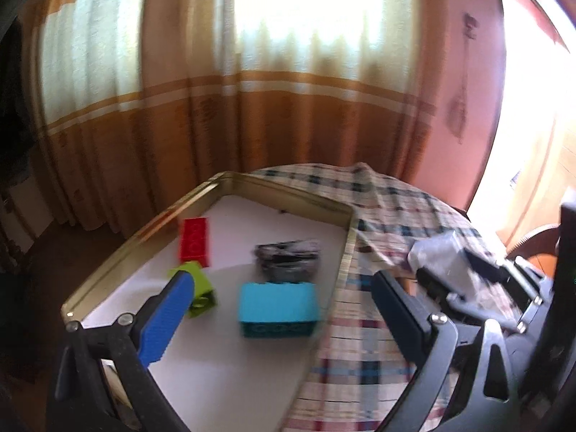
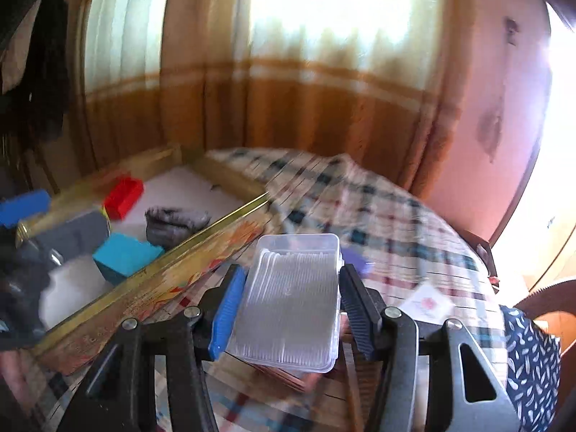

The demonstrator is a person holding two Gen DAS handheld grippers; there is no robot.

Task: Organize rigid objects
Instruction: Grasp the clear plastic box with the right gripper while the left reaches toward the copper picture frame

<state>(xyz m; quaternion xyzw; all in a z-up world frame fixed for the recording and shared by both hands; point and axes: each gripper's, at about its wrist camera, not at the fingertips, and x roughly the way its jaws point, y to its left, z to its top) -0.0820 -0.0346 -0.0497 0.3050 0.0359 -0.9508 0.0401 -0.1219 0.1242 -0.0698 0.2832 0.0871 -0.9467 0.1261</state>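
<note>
Two fingers of the right gripper point(image 2: 286, 302) clamp the clear plastic case point(image 2: 293, 298) just right of the tin tray point(image 2: 201, 252); slick sides could slip. Left gripper point(image 1: 284, 309) gapes empty over the tray.

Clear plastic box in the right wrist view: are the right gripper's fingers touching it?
Touching. The right wrist view shows the blue finger pad and the black one pressed against opposite sides of the clear plastic box, no gap either side.

Clear ribbed plastic case point(image 2: 291, 298) at lower centre, lid shut, tilted. Left, in the gold tin point(image 2: 151, 280): red point(image 2: 124, 196), green point(image 1: 196, 288), turquoise point(image 2: 126, 257) blocks.
</note>
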